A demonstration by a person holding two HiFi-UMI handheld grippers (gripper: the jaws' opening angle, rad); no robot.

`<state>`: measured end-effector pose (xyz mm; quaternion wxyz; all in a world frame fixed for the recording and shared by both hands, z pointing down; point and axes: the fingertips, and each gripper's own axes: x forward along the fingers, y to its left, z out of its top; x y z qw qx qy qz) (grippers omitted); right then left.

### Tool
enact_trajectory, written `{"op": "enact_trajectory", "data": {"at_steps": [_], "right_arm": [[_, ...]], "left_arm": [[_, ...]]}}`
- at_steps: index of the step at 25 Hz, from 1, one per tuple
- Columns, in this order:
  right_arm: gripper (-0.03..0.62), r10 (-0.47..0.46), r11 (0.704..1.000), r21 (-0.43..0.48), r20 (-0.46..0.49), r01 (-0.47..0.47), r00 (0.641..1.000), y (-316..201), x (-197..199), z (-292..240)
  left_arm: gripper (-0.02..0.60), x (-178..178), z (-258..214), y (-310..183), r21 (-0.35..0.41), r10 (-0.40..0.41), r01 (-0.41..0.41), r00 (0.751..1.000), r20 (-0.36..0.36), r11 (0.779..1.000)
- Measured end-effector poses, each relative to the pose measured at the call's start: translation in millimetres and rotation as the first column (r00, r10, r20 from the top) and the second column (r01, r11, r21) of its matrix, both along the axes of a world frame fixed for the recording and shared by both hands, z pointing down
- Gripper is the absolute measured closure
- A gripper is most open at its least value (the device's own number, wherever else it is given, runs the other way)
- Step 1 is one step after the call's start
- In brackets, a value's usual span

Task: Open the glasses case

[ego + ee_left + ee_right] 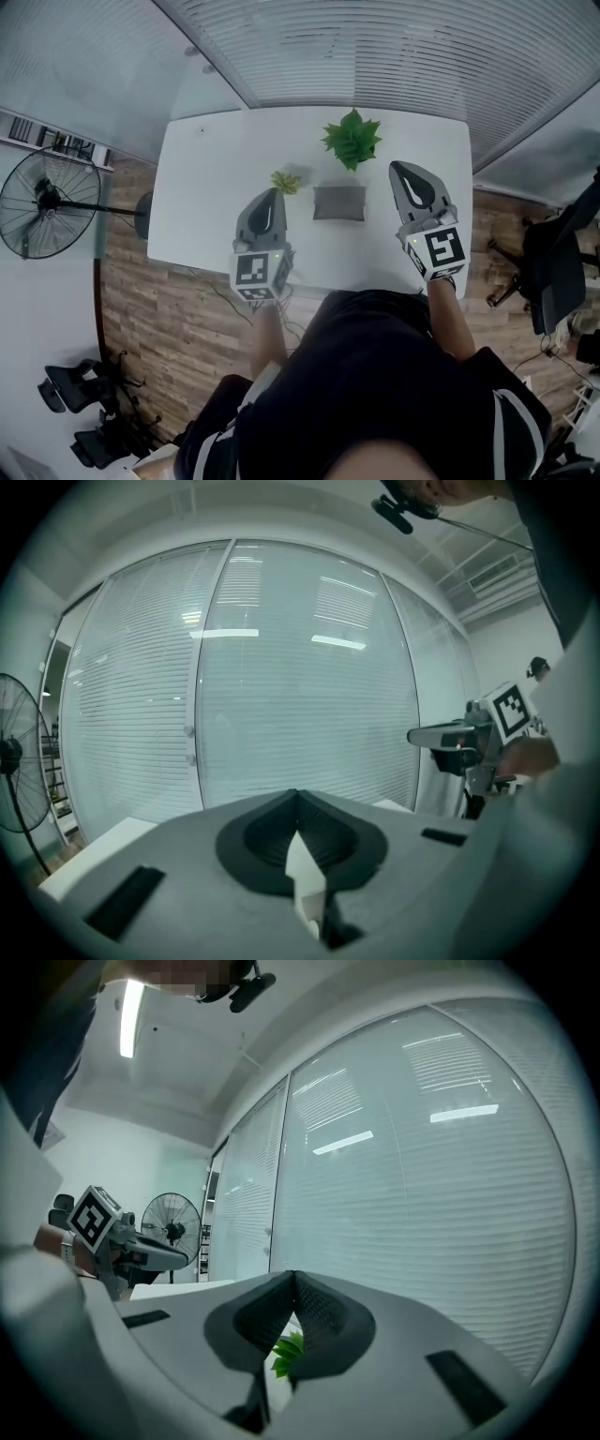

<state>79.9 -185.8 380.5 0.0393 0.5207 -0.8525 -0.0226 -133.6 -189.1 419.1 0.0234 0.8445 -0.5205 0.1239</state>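
The grey glasses case (pixel 338 202) lies flat in the middle of the white table (pixel 202 187), with its lid down as far as I can tell. My left gripper (pixel 275 192) hovers to its left, raised off the table, jaws together and empty. My right gripper (pixel 397 167) is held up to the case's right, jaws also together with nothing between them. In the left gripper view the left gripper (pixel 298 795) points at the glass wall, and the right gripper (pixel 441 735) shows at the right. In the right gripper view the right gripper (pixel 293 1277) has green leaves (pixel 289 1352) below its closed tips.
A larger green plant (pixel 352 139) stands behind the case and a small one (pixel 286 181) sits by the left gripper's tip. A glass wall with blinds (pixel 375 47) runs behind the table. A standing fan (pixel 47 202) is at the left, an office chair (pixel 553 272) at the right.
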Motion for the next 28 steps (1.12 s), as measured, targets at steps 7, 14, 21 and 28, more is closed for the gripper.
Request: {"op": "enact_trajectory", "data": {"at_steps": [7, 14, 21, 28], "right_arm": [[0.579, 0.053, 0.998, -0.036, 0.015, -0.053, 0.998, 0.7, 11.3, 5.5], [0.579, 0.085, 0.996, -0.029, 0.007, -0.085, 0.996, -1.0, 16.6, 4.3], [0.579, 0.08, 0.996, -0.027, -0.001, -0.08, 0.997, -1.2, 14.4, 4.8], [0.579, 0.072, 0.997, -0.042, 0.012, -0.071, 0.997, -0.3, 9.7, 9.2]], "left_arm": [[0.581, 1.4, -19.3, 1.3, 0.059, -0.008, 0.007, 1.0, 0.014, 0.998], [0.581, 0.2, -25.8, 0.9, 0.074, -0.011, 0.01, 1.0, 0.013, 0.997], [0.581, -3.9, -25.2, 0.6, 0.072, -0.023, 0.022, 1.0, 0.006, 0.997], [0.581, -6.7, -21.3, 1.5, 0.063, -0.032, 0.033, 0.999, -0.007, 0.997]]}}
